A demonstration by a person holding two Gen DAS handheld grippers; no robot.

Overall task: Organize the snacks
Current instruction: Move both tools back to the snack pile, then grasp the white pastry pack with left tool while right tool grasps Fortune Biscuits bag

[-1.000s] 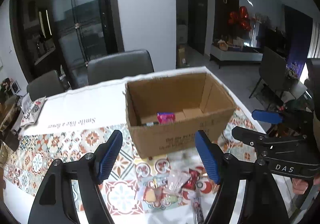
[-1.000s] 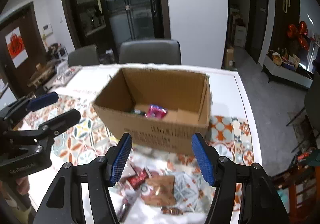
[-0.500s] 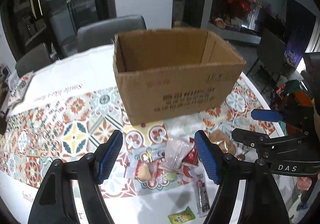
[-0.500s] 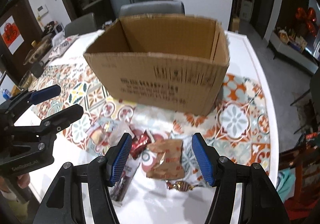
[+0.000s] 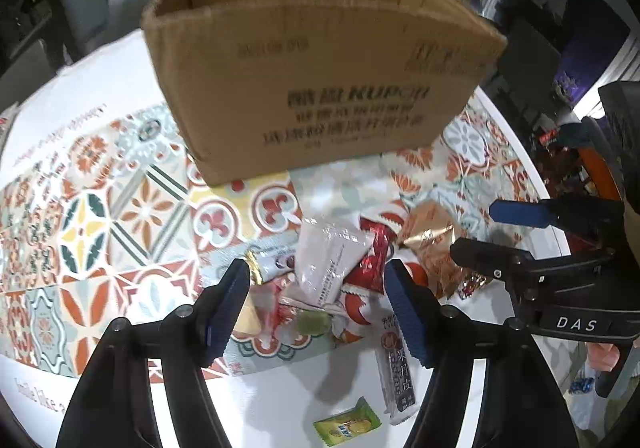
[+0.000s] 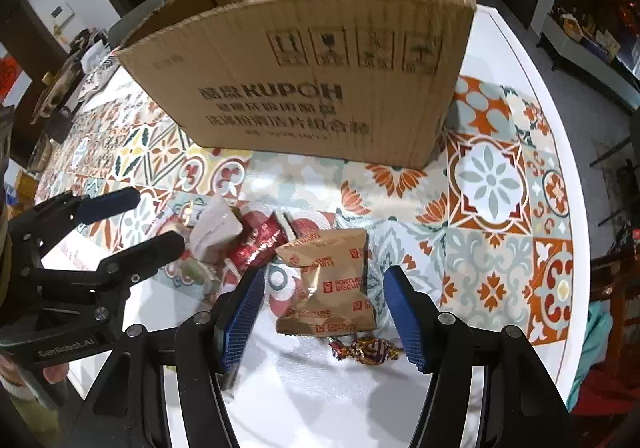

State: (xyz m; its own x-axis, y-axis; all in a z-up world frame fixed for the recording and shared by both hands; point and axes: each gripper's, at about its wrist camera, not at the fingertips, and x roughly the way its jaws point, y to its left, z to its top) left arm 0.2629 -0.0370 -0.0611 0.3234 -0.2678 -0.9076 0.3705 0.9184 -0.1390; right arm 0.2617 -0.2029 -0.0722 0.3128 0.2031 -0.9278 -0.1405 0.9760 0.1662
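An open cardboard box (image 5: 320, 60) (image 6: 320, 60) stands on the patterned tablecloth. In front of it lies a heap of snacks. My left gripper (image 5: 318, 308) is open and empty, low over a white packet (image 5: 328, 260) and a red wrapper (image 5: 374, 252). My right gripper (image 6: 324, 312) is open and empty, its jaws on either side of a brown fortune biscuit bag (image 6: 330, 284). A foil candy (image 6: 364, 352) lies just before it. A long bar (image 5: 396, 372) and a green packet (image 5: 346, 424) lie near the front.
The white table edge (image 6: 560, 168) curves along the right. Chairs stand behind the box. Each gripper shows in the other's view: right one (image 5: 540, 244), left one (image 6: 100, 240). The box's inside is hidden from here.
Both grippers have come down and forward from above the box to just over the snack heap. The box now rises above the view and its contents are out of sight.
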